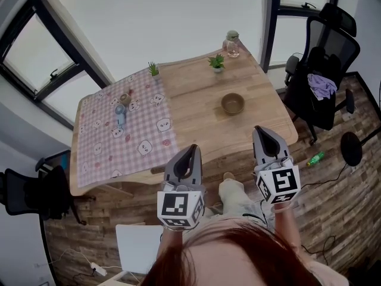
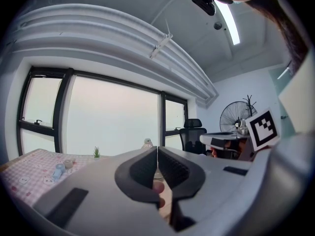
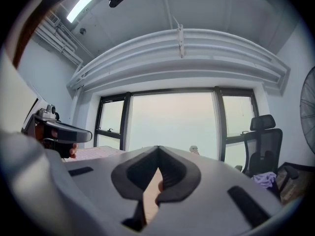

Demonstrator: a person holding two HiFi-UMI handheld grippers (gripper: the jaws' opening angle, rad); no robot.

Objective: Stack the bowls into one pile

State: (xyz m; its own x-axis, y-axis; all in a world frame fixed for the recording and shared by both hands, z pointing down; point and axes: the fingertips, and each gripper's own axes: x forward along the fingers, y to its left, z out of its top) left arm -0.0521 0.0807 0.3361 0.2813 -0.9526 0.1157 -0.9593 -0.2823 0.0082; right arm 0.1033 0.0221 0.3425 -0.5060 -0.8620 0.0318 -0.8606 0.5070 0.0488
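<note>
Bowl point(image 1: 232, 103) is sitting upright on the bare wood of the counter point(image 1: 196, 127), in its right half, well apart from the checked cloth point(image 1: 101, 142). Only 1 brown bowl shape is showing in the head view, and it is too small to tell whether several are nesting inside it.

The left gripper point(image 1: 191, 150) is hovering by the counter's near edge, its jaws pressed together on nothing, as its own view is showing. The right gripper point(image 1: 259, 131) is hovering by the near right corner, likewise clenched and empty.

Judging from this, either an approach is starting or the pile is already made. If a lift is coming, the right gripper is sitting nearer the bowl and is looking like the better choice. It is going to need its jaws parted before reaching the rim. From there it should be coming down over 1 wall, with 1 pad inside and 1 outside, biting deep enough that the bowl is not tipping. Any reach should be steering clear of the potted plant point(image 1: 217, 62) and the jar point(image 1: 231, 43) behind the bowl.
</note>
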